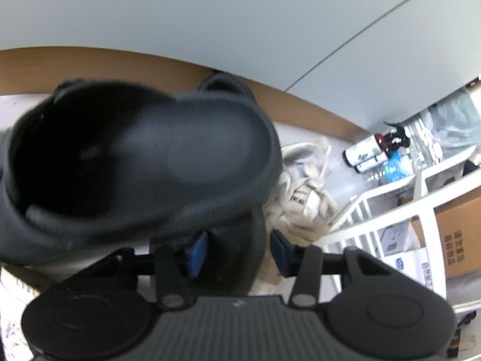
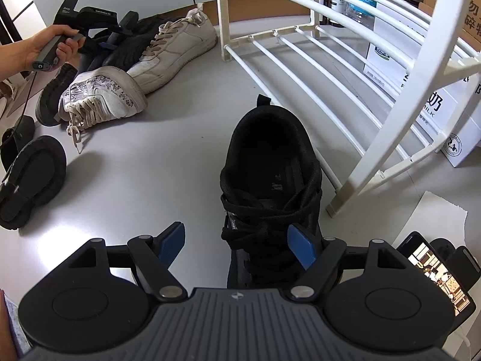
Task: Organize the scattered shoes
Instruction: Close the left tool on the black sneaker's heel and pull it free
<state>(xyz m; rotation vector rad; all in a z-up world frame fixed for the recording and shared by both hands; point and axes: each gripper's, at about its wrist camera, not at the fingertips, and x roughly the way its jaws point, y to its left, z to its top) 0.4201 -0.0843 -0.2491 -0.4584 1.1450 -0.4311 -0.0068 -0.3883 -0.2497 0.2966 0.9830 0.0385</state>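
A: Rt wrist view, nearest first: right gripper (image 2: 237, 245) spread wide, blue pads (image 2: 173, 242) clear of everything, nothing held. Just ahead on grey floor (image 2: 168, 156), black lace-up shoe (image 2: 272, 180), heel pointing away, toe under the rt pad, upright beside foot of white shoe rack (image 2: 399, 96).

B: And to the rt?

A: Phone (image 2: 436, 273) w/ lit screen on floor by the gripper body. Beyond rack bars, white boxes (image 2: 427, 102), bottles further back.

B: Left side of same view?

A: Black chunky-soled shoe (image 2: 28, 180) on its side, near lt edge. Further off, pile of scattered shoes: white patterned sneaker (image 2: 102, 94) w/ loose laces, white sneaker (image 2: 177, 48) behind it, dark shoes between. Past that, hand (image 2: 45, 46) on handle of left gripper (image 2: 103, 45), its tip buried in the dark shoes.

B: Lt wrist view?

A: Blurred. Left gripper (image 1: 237, 252) closed partway, 2 pads pressed to either side of dark slip-on shoe (image 1: 144, 162), opening toward lens, filling most of frame. Behind it, cream sneaker (image 1: 303, 189) on floor, rack (image 1: 387, 201) at rt, bottles (image 1: 369, 150) and cardboard box (image 1: 460, 234) beyond. Brown skirting and grey wall (image 1: 210, 15) farthest.
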